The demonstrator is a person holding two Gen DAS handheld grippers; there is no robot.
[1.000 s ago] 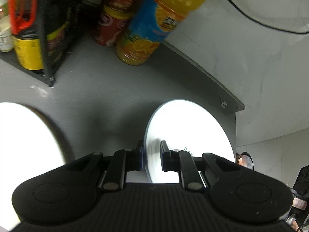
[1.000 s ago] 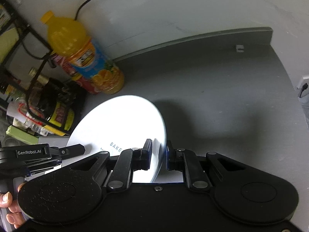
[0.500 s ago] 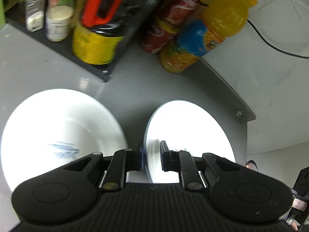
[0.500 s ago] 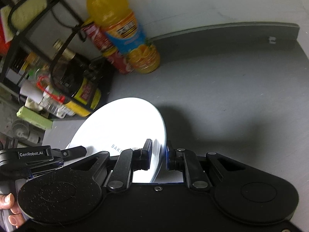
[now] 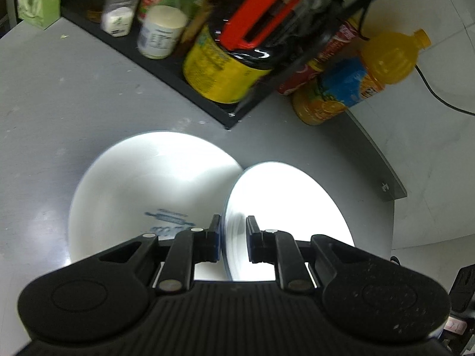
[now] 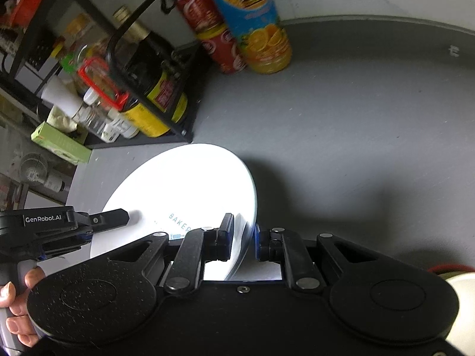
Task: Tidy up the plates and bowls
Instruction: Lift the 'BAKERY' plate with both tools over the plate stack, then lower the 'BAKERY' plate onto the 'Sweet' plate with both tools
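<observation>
The left gripper (image 5: 233, 238) is closed on the rim of a white plate (image 5: 285, 207), and the right gripper (image 6: 243, 241) is closed on the opposite side of the same plate (image 6: 184, 190). The plate is held between the two grippers, tilted, above the grey counter (image 5: 59, 103).

Just to the left of the left gripper, a second white dish (image 5: 148, 187) with a blue print lies flat on the counter. In the left wrist view the edge of the held plate overlaps its rim, but whether they touch cannot be told.

Ahead of the left gripper stands a black rack (image 5: 166, 65) with jars and a large dark bottle with a yellow label (image 5: 225, 71). Ahead and to the right stand an orange juice bottle (image 5: 356, 83) and a red can (image 5: 323, 59).

The risk, as it seems, is in the grip: each gripper pinches only a thin, smooth rim. If the two hands move at different speed or angle, the plate may slip or twist out. If it comes down too steep, its edge may strike the flat dish and chip it. A wide swing forward could hit the rack corner.
</observation>
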